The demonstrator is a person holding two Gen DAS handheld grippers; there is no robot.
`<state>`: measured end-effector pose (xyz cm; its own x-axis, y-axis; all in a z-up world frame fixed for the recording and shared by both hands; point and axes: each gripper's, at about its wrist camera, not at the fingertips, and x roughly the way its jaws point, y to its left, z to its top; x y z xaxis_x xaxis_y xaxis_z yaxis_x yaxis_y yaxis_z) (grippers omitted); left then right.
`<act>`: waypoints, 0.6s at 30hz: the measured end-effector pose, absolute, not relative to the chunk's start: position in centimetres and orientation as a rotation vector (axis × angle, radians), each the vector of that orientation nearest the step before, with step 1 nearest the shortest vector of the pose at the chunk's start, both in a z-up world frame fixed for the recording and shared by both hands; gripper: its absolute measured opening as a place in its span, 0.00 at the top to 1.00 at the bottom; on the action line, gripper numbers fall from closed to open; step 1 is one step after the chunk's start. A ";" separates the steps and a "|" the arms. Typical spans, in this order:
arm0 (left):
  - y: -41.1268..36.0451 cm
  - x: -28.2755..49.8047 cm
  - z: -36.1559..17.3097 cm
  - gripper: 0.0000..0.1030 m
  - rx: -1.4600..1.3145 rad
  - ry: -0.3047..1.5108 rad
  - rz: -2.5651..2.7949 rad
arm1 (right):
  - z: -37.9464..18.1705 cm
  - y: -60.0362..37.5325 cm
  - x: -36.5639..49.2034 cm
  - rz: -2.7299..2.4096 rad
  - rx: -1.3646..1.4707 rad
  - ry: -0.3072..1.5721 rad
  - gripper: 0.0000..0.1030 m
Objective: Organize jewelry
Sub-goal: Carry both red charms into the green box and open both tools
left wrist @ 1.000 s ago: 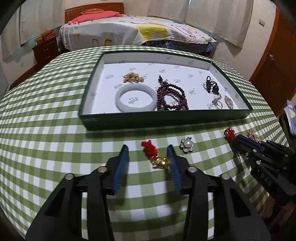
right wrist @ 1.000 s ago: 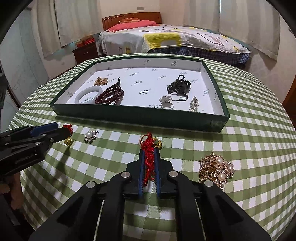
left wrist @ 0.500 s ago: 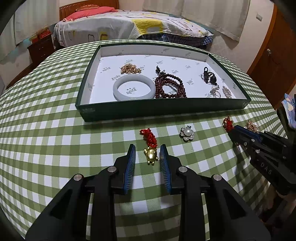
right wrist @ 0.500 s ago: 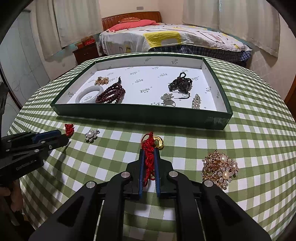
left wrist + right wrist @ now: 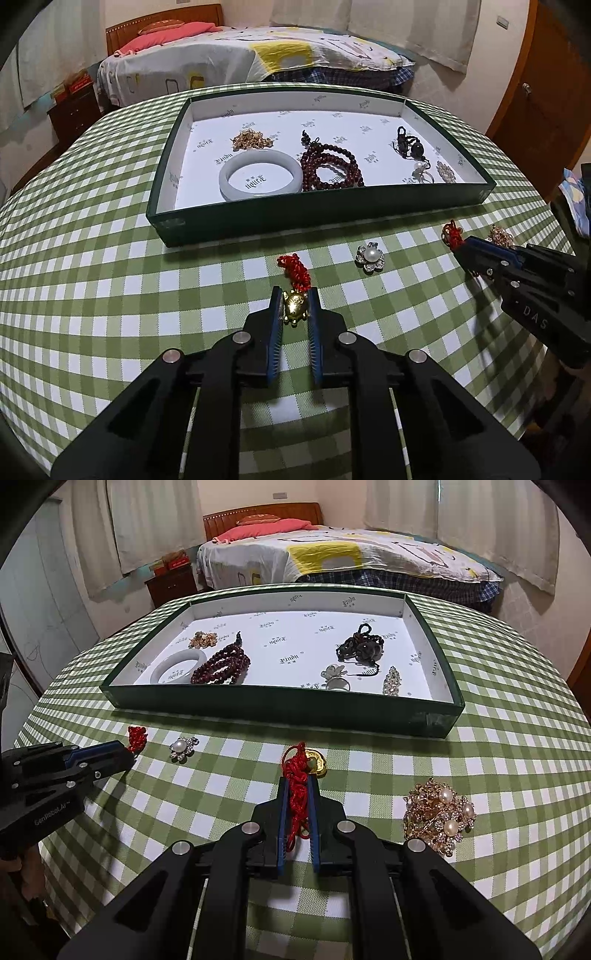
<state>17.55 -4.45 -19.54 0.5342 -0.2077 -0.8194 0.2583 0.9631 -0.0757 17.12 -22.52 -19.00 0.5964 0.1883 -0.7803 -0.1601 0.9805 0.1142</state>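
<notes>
A dark green tray (image 5: 332,216) with a white lining (image 5: 295,642) sits on the checked table and holds several jewelry pieces. My left gripper (image 5: 294,299) is shut on a gold charm (image 5: 294,308) whose red knotted cord (image 5: 293,267) trails forward on the cloth. My right gripper (image 5: 298,788) is shut on the red cord (image 5: 297,794) of a second charm, whose gold coin (image 5: 314,766) pokes out ahead of the fingertips. The right gripper also shows in the left wrist view (image 5: 466,247), and the left gripper shows in the right wrist view (image 5: 123,751).
A pearl flower brooch (image 5: 370,256) lies on the cloth between the two grippers. A large gold and pearl brooch (image 5: 437,816) lies right of my right gripper. The tray holds a pale bangle (image 5: 260,179), dark red beads (image 5: 330,171) and a black pendant cord (image 5: 360,648). A bed stands beyond the table.
My left gripper has closed from wide open onto the gold charm. My right gripper has kept its grip on the red cord and has barely moved.
</notes>
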 end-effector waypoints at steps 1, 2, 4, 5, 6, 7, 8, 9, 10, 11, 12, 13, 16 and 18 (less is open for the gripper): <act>-4.4 17.5 -19.5 0.87 0.057 0.967 -0.277 | -18.9 -22.5 17.1 0.201 0.034 0.905 0.90; -4.3 17.5 -19.5 0.87 0.057 0.965 -0.276 | -18.8 -22.5 17.0 0.202 0.033 0.902 0.90; -4.1 17.4 -19.3 0.87 0.052 0.957 -0.271 | -18.7 -22.5 17.0 0.206 0.032 0.896 0.90; -4.0 17.3 -19.1 0.87 0.050 0.953 -0.270 | -18.6 -22.5 17.0 0.207 0.033 0.893 0.90; -3.9 17.3 -19.0 0.87 0.047 0.950 -0.269 | -18.5 -22.5 16.9 0.208 0.036 0.889 0.90; -3.8 17.2 -18.7 0.87 0.043 0.944 -0.267 | -18.3 -22.4 16.8 0.209 0.038 0.884 0.90; -3.7 17.2 -18.5 0.87 0.041 0.939 -0.266 | -18.1 -22.4 16.7 0.209 0.038 0.876 0.90; -3.6 17.2 -18.4 0.87 0.041 0.935 -0.264 | -18.0 -22.4 16.7 0.210 0.038 0.872 0.90; -3.6 17.1 -18.2 0.87 0.039 0.929 -0.263 | -17.8 -22.3 16.6 0.211 0.039 0.867 0.90; -3.5 17.1 -18.0 0.87 0.037 0.923 -0.262 | -17.5 -22.2 16.5 0.212 0.040 0.859 0.90; -3.5 17.1 -17.8 0.87 0.035 0.919 -0.261 | -17.3 -22.2 16.4 0.212 0.040 0.853 0.90; -3.4 17.0 -17.6 0.87 0.032 0.914 -0.262 | -17.1 -22.2 16.3 0.211 0.040 0.848 0.90; -3.4 16.8 -16.9 0.87 0.027 0.896 -0.264 | -16.5 -22.2 16.1 0.211 0.039 0.833 0.90; -3.4 16.7 -16.5 0.87 0.023 0.886 -0.267 | -16.1 -22.2 15.9 0.211 0.040 0.823 0.90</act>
